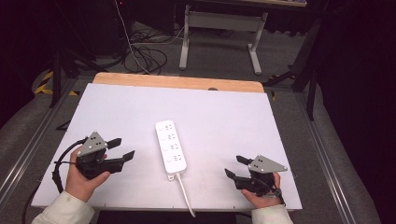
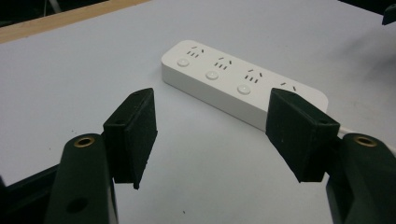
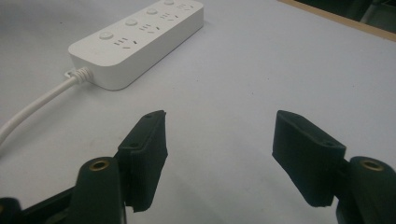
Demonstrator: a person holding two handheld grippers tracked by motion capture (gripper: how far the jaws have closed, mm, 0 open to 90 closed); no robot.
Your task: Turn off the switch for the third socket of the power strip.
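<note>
Flanking the power strip [image 1: 171,147], left tongs [image 1: 122,149] and right tongs [image 1: 234,166] gape empty.

Black jaws; grey plates; pale sleeves

A power strip [image 1: 171,150] lies mid-table [image 1: 224,116], its cord [image 1: 186,196] seemingly trailing over the near edge.

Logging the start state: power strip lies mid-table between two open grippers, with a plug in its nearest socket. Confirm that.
Wrong on the plug: the left gripper view shows every socket of the power strip empty. It does lie between the open left gripper and right gripper.
</note>
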